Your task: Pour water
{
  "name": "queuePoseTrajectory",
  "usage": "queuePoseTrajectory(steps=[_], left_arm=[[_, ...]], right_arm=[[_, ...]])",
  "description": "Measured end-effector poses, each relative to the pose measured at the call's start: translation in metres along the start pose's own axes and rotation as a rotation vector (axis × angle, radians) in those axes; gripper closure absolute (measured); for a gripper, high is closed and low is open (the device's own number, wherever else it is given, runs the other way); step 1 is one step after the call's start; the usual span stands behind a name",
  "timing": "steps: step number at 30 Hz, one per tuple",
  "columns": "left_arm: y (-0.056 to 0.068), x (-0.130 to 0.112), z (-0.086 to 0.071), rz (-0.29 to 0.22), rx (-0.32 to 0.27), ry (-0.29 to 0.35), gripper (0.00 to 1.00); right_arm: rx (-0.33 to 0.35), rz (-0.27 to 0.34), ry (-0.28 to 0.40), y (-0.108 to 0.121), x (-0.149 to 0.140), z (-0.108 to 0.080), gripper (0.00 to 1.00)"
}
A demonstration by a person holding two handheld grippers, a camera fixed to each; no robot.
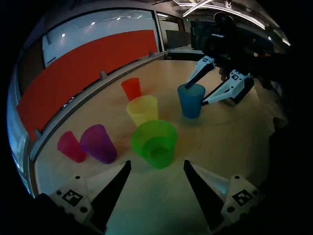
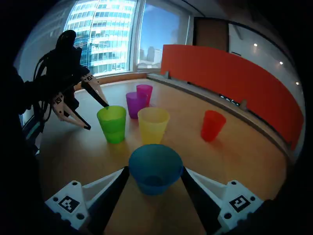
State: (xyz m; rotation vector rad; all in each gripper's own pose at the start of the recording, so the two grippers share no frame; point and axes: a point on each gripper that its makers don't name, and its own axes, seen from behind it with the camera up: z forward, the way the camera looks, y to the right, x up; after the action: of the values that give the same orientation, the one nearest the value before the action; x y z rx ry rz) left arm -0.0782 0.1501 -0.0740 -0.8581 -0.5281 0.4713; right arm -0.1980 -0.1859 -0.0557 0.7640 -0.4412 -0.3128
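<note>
Blue translucent plastic cup [image 2: 155, 164]: upright, mid wooden worktop [image 2: 242, 164], between fingers of right tongs [image 2: 155, 169]; tongs spread wide, contact with cup unclear. Green translucent plastic cup [image 1: 155, 143]: upright, just ahead of left tongs [image 1: 156, 163]; tongs released, empty.

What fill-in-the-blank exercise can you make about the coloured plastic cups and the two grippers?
The open right gripper straddles the ___ translucent plastic cup.
Nearest the open left gripper stands the ___ tapered plastic cup.
The ___ plastic cup stands between that cup and the red plastic cup.
Missing words: blue, green, yellow.
</note>
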Motion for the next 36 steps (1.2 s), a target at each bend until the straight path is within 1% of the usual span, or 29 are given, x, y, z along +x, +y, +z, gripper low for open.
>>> queuePoseTrajectory(steps=[5,8,11,15,17,20,24,29,33,36], left_arm=[[-0.002,-0.004,-0.009,-0.019,0.023,0.004,0.00],[-0.005,-0.008,-0.016,-0.039,0.046,0.011,0.00],[-0.010,-0.012,-0.025,-0.070,0.075,0.021,0.00],[-0.021,-0.017,-0.038,-0.127,0.127,0.045,0.00],[-0.027,-0.017,-0.044,-0.158,0.157,0.064,0.00],[-0.040,-0.012,-0.054,-0.204,0.213,0.103,0.00],[-0.059,-0.002,-0.068,-0.262,0.295,0.169,0.00],[-0.070,0.008,-0.079,-0.311,0.366,0.242,0.00],[-0.077,0.016,-0.087,-0.335,0.422,0.294,0.00],[-0.081,0.023,-0.091,-0.351,0.458,0.333,0.00]], right_arm=[[-0.012,0.006,-0.006,-0.002,-0.007,-0.011,0.00],[-0.028,0.003,-0.012,0.000,-0.014,-0.020,0.00],[-0.050,0.006,-0.016,0.003,-0.020,-0.030,0.00],[-0.089,0.017,-0.007,0.009,-0.022,-0.047,0.00],[-0.112,0.024,0.004,0.013,-0.022,-0.054,0.00],[-0.146,0.042,0.027,0.019,-0.019,-0.064,0.00],[-0.195,0.080,0.069,0.026,-0.014,-0.072,0.00],[-0.261,0.119,0.118,0.033,-0.009,-0.080,0.00],[-0.327,0.138,0.152,0.041,-0.005,-0.087,0.00],[-0.381,0.158,0.186,0.049,0.001,-0.092,0.00]])
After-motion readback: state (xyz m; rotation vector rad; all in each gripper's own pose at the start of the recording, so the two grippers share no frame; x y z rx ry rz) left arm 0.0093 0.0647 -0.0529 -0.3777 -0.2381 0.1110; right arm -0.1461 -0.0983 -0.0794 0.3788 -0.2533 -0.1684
